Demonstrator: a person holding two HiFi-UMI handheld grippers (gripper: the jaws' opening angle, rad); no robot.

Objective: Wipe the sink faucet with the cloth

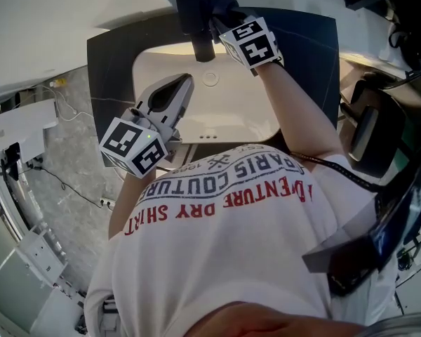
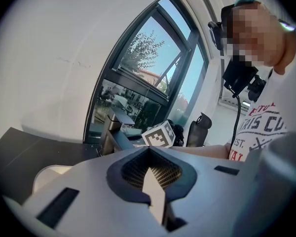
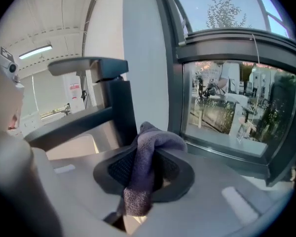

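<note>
the cloth [image 3: 144,154], a grey-purple knit, sits pinched between the jaws of the right gripper [image 3: 147,176]. it bunches up in a fold above the jaw tips and one end hangs back down towards the camera. the jaws are closed onto it, with only the thickness of the cloth keeping them apart.

the faucet [image 3: 113,95], a dark square column with a flat spout, stands just ahead of this gripper and a little to its left. the spout reaches away to the gripper's left over the pale sink [image 3: 76,147]. the fold of cloth lies right up against the base of the column, but i cannot tell whether it actually touches. to the gripper's right is a window [image 3: 237,102] in a dark frame.

from the head view the right gripper [image 1: 223,21] is at the far rim of the sink [image 1: 151,65], with the cloth [image 1: 228,7] just beside the faucet [image 1: 198,27].

the left gripper [image 1: 177,93] hangs over the near left part of the basin. its jaws are brought together with nothing between them, as the left gripper view [image 2: 150,174] shows. the faucet [image 2: 111,127] is well ahead of it, and the right gripper's marker cube [image 2: 160,134] shows just to the right of the faucet.
</note>
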